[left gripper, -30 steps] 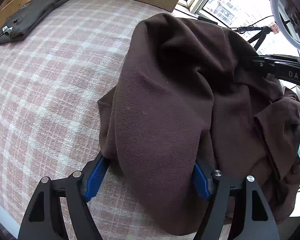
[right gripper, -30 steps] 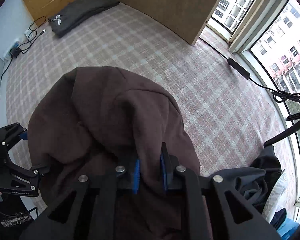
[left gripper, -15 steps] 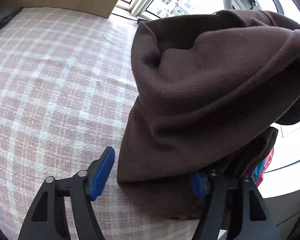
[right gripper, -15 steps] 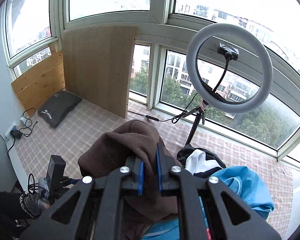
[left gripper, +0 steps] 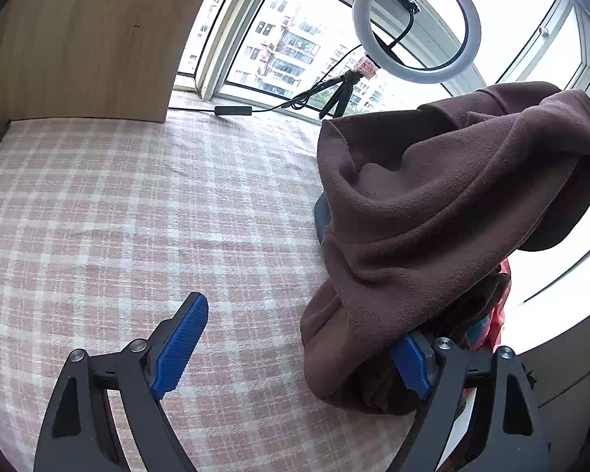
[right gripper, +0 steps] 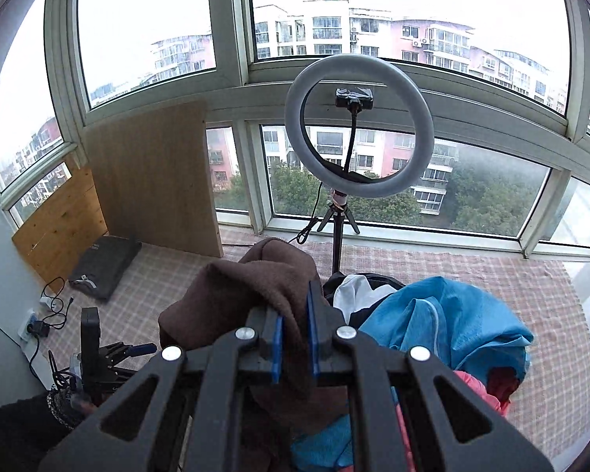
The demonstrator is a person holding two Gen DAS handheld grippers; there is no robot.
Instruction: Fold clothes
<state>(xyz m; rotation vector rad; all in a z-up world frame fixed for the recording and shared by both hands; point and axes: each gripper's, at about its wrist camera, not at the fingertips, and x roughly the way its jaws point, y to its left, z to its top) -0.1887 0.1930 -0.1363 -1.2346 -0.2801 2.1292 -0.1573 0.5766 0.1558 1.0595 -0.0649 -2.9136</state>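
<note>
Brown fleece garment [left gripper: 444, 212] hangs bunched in the air, pinched high by my right gripper [right gripper: 294, 336], whose jaws are nearly closed on a fold of it. In the left view it sits to the right of my jaws and drapes down over the right blue pad; the left pad is bare. My left gripper [left gripper: 295, 348] has its jaws spread wide and holds nothing, though cloth touches the right finger. So the right hand carries it, and the left is right against its lower hem.

Long axis runs roughly up and away from my left jaws toward the right gripper. No clear edge or corner is visible, just a rounded lump with a rolled hem near my right pad.

Open room: the plaid blanket [left gripper: 137, 216] ahead and left of my left jaws is bare, good for spreading. Behind the garment lies a pile of clothes [right gripper: 452, 326], blue and pink on top. A dark folded garment [right gripper: 104, 265] lies far off to the left by the wooden board [right gripper: 153, 173]. A ring light [right gripper: 360, 126] stands straight ahead, so keep swings low.
</note>
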